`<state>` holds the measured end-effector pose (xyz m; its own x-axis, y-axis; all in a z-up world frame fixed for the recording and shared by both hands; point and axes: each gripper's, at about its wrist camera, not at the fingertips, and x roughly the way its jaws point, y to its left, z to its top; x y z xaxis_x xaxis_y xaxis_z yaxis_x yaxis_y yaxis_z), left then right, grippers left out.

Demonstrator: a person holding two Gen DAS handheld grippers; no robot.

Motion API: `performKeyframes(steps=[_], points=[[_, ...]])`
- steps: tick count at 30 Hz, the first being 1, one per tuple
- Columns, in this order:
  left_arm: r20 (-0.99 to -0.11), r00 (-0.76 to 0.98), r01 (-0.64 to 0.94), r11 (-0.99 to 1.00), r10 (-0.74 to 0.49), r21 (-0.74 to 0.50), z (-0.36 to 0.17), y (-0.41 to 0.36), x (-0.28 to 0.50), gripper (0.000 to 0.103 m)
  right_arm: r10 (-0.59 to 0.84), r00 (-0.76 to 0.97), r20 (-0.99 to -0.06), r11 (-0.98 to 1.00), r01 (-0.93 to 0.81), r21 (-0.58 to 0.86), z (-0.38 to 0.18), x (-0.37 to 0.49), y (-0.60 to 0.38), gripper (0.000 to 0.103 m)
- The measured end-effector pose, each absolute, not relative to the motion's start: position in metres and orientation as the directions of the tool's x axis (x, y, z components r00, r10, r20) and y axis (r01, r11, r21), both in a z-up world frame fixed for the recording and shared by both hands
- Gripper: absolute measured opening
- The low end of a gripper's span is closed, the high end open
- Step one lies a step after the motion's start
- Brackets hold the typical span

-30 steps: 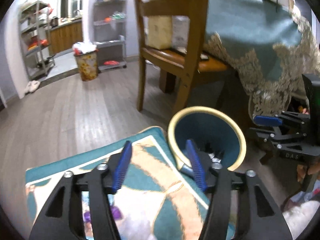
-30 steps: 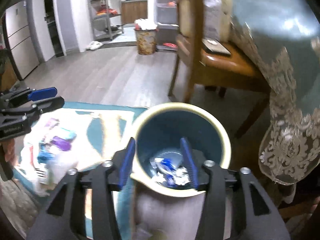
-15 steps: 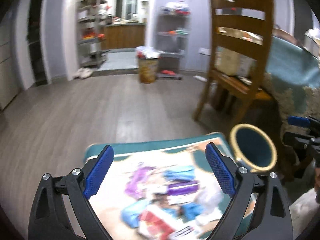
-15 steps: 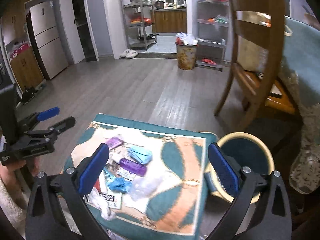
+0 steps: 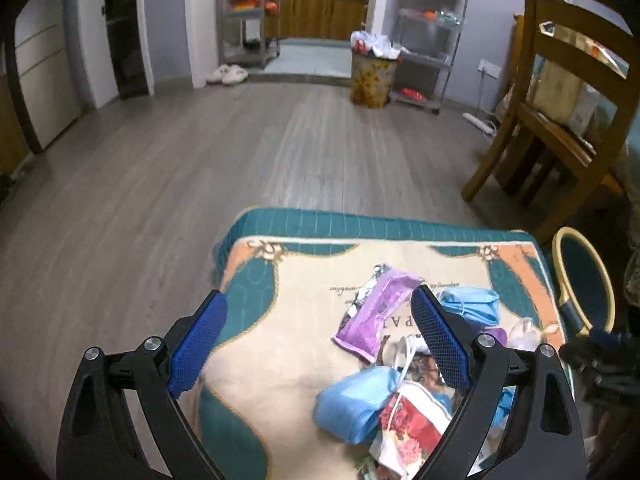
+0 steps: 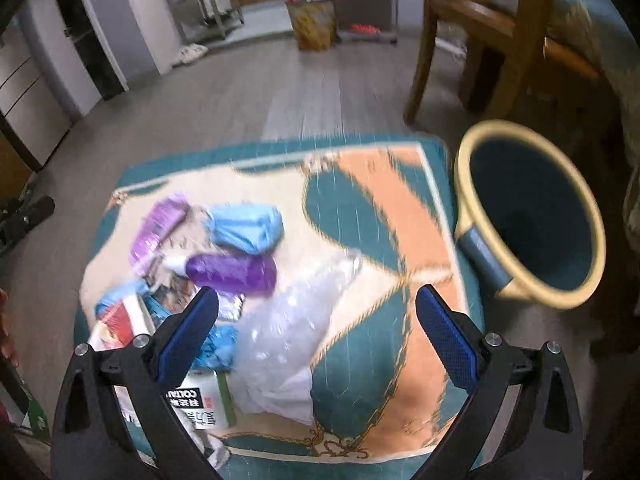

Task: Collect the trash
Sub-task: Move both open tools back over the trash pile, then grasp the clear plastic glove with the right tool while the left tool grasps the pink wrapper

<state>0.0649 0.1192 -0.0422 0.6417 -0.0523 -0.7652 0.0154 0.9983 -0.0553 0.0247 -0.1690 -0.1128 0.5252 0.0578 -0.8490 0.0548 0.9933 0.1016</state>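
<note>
Left gripper [image 5: 318, 334] spread wide, holding nothing, low in frame over rug [image 5: 280, 280]. Right gripper [image 6: 316, 326] likewise wide and empty above clear plastic bag [image 6: 288, 344]. Trash [image 6: 224, 248] heaped left of centre on rug; bin [image 6: 532, 216] at right edge.

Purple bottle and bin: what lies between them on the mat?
In the right wrist view, between the purple bottle and the bin lies the upper end of a clear plastic bag, then bare mat.

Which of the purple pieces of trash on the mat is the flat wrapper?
The lilac wrapper at the pile's far end lies flat and crinkled with a silver edge. The other, a dark purple bottle, is round and glossy.
</note>
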Motion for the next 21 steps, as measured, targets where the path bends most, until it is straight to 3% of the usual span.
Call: performKeyframes(steps=[9, 14, 16, 21], points=[[-0.863, 0.504, 0.067, 0.998, -0.033, 0.000, -0.106, 0.091, 0.102, 0.091, 0.088, 0.442, -0.893, 0.996, -0.019, 0.088, -0.151, 0.027, -0.160, 0.093], [-0.888, 0.457, 0.097, 0.995, -0.056, -0.013, -0.123, 0.078, 0.115, 0.081, 0.119, 0.392, -0.912, 0.992, -0.021, 0.121, -0.165, 0.032, -0.169, 0.075], [-0.897, 0.436, 0.102, 0.994, -0.067, -0.025, -0.130, 0.074, 0.122, 0.070, 0.137, 0.382, -0.914, 0.990, -0.016, 0.141, -0.167, 0.034, -0.173, 0.067], [-0.911, 0.408, 0.133, 0.991, -0.061, -0.007, -0.143, 0.064, 0.125, 0.059, 0.175, 0.370, -0.913, 0.984, -0.030, 0.176, -0.168, 0.035, -0.174, 0.049]])
